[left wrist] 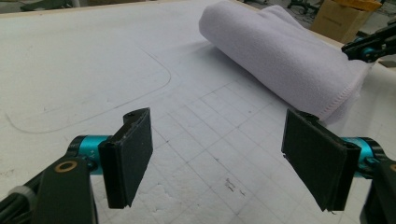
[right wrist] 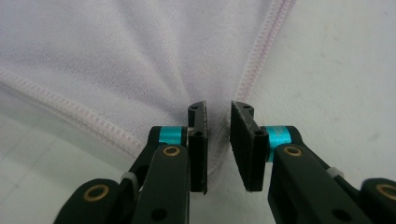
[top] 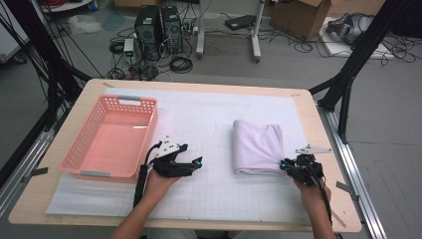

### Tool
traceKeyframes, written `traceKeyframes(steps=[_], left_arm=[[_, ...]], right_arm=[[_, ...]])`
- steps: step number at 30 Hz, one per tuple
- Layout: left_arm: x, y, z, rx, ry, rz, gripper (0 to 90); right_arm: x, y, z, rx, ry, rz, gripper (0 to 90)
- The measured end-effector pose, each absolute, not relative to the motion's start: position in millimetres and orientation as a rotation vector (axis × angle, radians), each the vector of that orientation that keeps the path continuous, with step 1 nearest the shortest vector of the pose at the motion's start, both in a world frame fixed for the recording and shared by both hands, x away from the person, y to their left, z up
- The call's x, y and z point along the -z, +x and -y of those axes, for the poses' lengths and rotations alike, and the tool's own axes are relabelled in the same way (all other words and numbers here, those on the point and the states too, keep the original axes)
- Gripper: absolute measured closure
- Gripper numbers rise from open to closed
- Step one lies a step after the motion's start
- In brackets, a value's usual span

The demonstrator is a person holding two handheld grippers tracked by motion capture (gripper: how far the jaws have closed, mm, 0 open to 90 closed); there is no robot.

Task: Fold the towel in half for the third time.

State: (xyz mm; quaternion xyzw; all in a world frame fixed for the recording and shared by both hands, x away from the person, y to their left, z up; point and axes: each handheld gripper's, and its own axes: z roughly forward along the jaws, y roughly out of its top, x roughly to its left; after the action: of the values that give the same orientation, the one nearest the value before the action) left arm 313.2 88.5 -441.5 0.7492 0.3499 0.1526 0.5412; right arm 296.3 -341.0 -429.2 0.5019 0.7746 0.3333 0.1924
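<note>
A folded pale lilac towel (top: 258, 144) lies right of centre on the white gridded mat (top: 214, 194). My right gripper (top: 283, 164) is at its near right corner; in the right gripper view the jaws (right wrist: 218, 144) stand narrow with the hemmed corner of the towel (right wrist: 116, 56) gathered between the pads, creases running into them. My left gripper (top: 191, 164) rests low over the mat left of the towel, pointing toward it. Its jaws (left wrist: 217, 158) are wide apart with nothing between them. Beyond them lies the towel (left wrist: 280, 51), with the right gripper (left wrist: 362, 49) at its far end.
A pink plastic basket (top: 152, 124) stands at the left of the table, with nothing in it. The table's wooden edge (top: 328, 149) runs close to the right hand. Black frame legs, cables, computers and boxes are on the floor beyond.
</note>
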Motion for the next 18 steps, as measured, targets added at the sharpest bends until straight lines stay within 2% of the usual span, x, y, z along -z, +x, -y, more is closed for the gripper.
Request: traceKeyframes(steps=[6,10,14,18], left_arm=[[441.4,312.6,-87.3,-0.360,1.780,-0.831,25.0],[441.6,313.0,-87.6,-0.360,1.783,-0.829,24.9],[442.1,312.4,-86.3,-0.355,1.781,-0.819,24.6],[440.7,312.2,-88.7,-0.359,1.767,-0.822,24.0]], right_arm=[[414.0,309.4,333.5,-1.069,1.292,-2.090,61.3],[413.7,341.8,314.4,-1.061,1.164,-2.065,61.8],[422.0,379.3,309.2,-1.057,1.238,-2.085,62.3],[433.5,387.6,319.0,-0.963,1.305,-2.128,62.7]])
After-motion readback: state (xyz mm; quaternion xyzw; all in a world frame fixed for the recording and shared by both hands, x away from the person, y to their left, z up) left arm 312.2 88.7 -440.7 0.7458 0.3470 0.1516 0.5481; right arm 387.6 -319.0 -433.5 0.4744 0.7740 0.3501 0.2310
